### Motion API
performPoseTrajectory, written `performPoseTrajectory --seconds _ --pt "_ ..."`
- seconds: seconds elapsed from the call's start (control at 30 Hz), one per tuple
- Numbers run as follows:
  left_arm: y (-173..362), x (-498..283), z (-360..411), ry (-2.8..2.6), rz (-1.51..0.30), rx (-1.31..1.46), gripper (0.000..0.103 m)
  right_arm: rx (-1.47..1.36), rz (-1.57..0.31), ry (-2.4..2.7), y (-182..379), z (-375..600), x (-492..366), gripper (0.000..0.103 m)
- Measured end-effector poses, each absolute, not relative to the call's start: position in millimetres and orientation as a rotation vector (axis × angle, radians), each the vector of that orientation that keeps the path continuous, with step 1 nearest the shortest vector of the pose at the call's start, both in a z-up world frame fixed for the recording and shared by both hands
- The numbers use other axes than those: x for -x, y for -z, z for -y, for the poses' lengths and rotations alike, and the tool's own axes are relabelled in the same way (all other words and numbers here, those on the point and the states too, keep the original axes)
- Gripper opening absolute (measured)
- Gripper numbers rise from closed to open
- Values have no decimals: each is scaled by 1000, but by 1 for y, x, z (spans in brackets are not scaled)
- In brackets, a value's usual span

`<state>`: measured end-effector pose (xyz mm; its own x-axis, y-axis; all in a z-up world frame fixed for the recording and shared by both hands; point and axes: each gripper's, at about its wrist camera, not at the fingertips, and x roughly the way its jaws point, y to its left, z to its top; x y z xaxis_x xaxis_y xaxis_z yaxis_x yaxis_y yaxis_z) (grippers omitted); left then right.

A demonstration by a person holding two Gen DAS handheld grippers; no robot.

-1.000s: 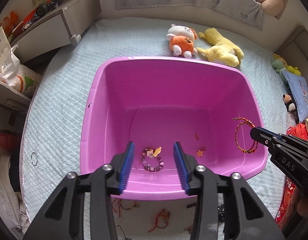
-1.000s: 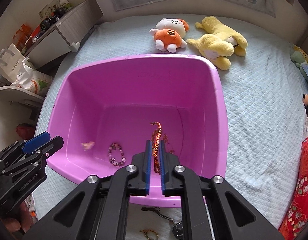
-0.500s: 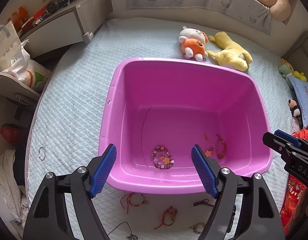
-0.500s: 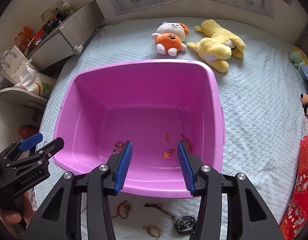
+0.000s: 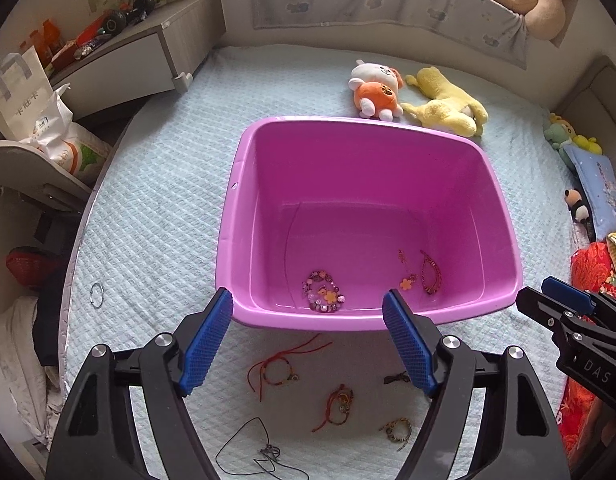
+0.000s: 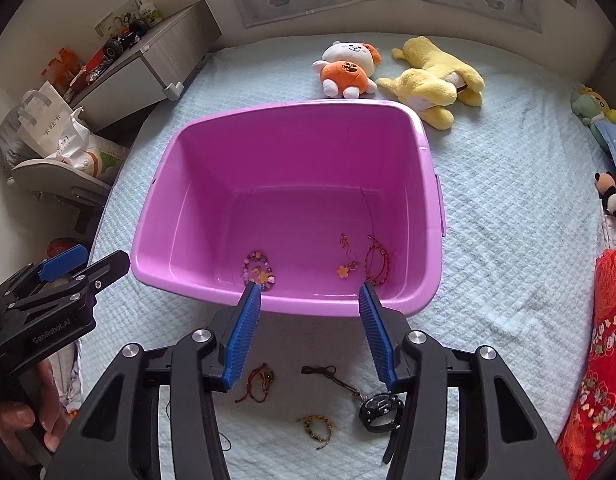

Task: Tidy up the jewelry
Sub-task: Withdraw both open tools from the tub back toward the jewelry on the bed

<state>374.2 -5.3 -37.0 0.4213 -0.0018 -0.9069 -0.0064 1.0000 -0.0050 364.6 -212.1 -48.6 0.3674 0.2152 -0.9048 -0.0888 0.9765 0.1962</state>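
We are working over the bed [image 5: 156, 184], where the purple tub [image 5: 244, 184] is filling the middle of both views. Inside it, toward the lower part, a beaded bracelet [image 5: 323, 292], a braided red bracelet [image 5: 431, 276] and a small flower charm [image 5: 407, 283] are already lying. Both grippers are hanging empty: the left gripper [image 5: 308, 340] is spread wide, the right gripper [image 6: 310, 336] is standing open too. We judge we are between drops. Next we are choosing among pieces lying on the bed at the bottom of the frame: a red cord bracelet [image 5: 274, 372], a black watch [image 6: 380, 408], a thin black necklace [image 5: 264, 450]. The thin cords are calling for a low, careful pinch.
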Motion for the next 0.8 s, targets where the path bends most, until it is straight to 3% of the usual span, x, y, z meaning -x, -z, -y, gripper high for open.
performPoseTrajectory --seconds 0.8 --pt "12 -225 0 -40 -1123 21 82 -113 -1171 -272 36 216 -210 55"
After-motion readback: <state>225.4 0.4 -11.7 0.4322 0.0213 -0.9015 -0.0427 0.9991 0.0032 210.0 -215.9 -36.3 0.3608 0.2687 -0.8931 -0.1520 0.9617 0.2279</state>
